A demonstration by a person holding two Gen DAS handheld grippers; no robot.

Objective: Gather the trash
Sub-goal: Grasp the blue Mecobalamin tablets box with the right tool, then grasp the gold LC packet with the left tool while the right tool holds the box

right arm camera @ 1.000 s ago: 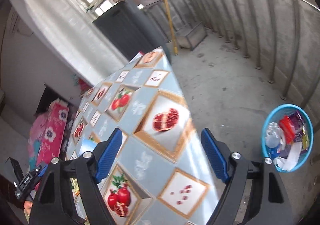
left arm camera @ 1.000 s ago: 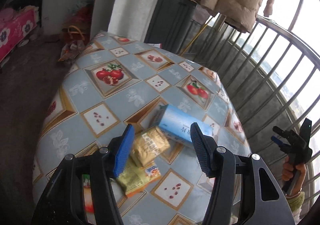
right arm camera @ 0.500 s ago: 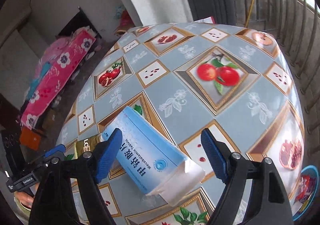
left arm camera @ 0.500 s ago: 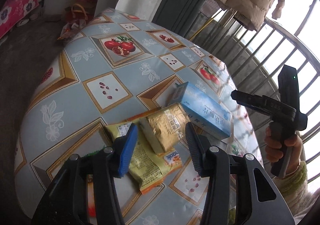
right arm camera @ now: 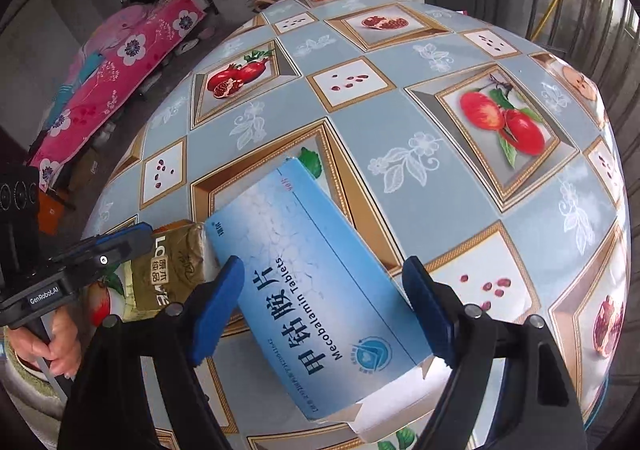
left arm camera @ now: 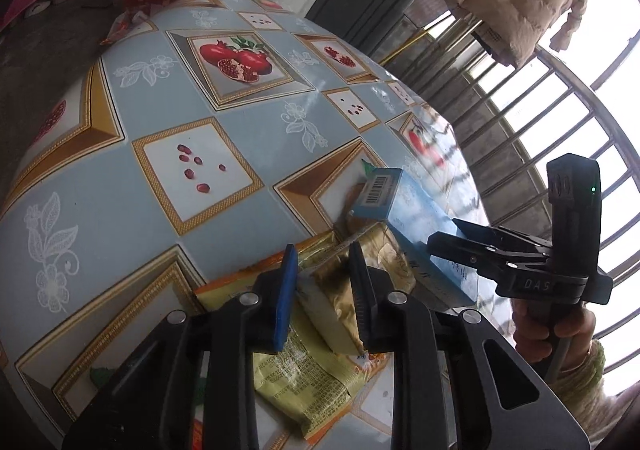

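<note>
two grippers low over the fruit-print table (right arm camera: pixel 280 121), each at its own piece of trash.

our right gripper (right arm camera: pixel 324 306) tilts down with jaws wide either side of the blue tablet box (right arm camera: pixel 316 290), pads clear of it; the box lies flat on the cloth, one end flap torn open. our left gripper (left arm camera: pixel 322 290) angles down, jaws narrow and closing around the gold packet (left arm camera: pixel 340 302), which sits on a yellow snack wrapper (left arm camera: pixel 304 378) just beside the box. whether the pads touch it yet we cannot tell.
</note>
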